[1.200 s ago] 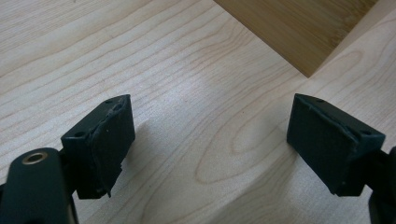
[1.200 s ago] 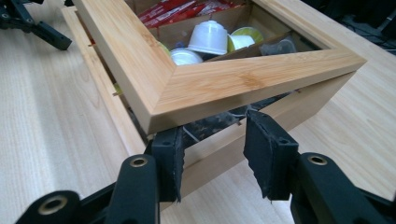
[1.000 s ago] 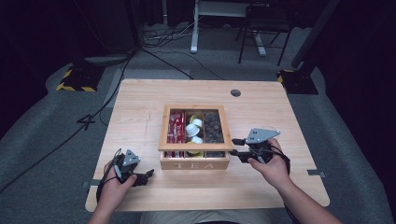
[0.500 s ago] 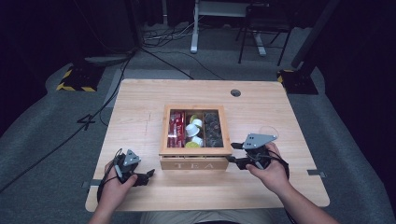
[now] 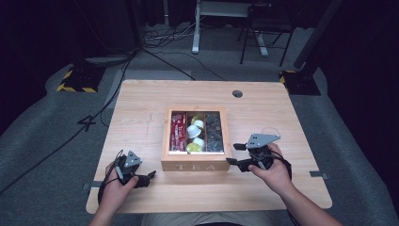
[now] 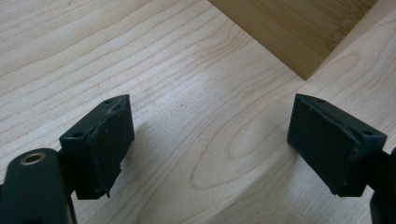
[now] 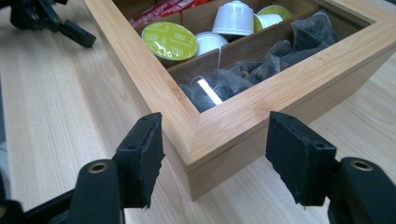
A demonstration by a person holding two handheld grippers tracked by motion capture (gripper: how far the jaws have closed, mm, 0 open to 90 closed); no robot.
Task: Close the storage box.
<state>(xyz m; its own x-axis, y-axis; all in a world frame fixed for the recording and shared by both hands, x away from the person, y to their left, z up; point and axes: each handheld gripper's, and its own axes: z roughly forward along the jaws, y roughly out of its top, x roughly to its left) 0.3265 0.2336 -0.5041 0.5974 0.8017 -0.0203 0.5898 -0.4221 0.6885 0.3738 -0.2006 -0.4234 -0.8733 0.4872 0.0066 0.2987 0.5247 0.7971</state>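
right hand-held gripper (image 7: 212, 154) just opening, astride tea box (image 7: 233, 121) corner, left hand-held gripper (image 6: 210, 144) released

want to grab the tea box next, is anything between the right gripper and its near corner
Nothing visible. The right gripper stands open with the tea box corner between its jaws, pads not touching.

High view overlooks the table (image 5: 141, 117); gripper views sit close, sharing the tea box (image 7: 233, 126).
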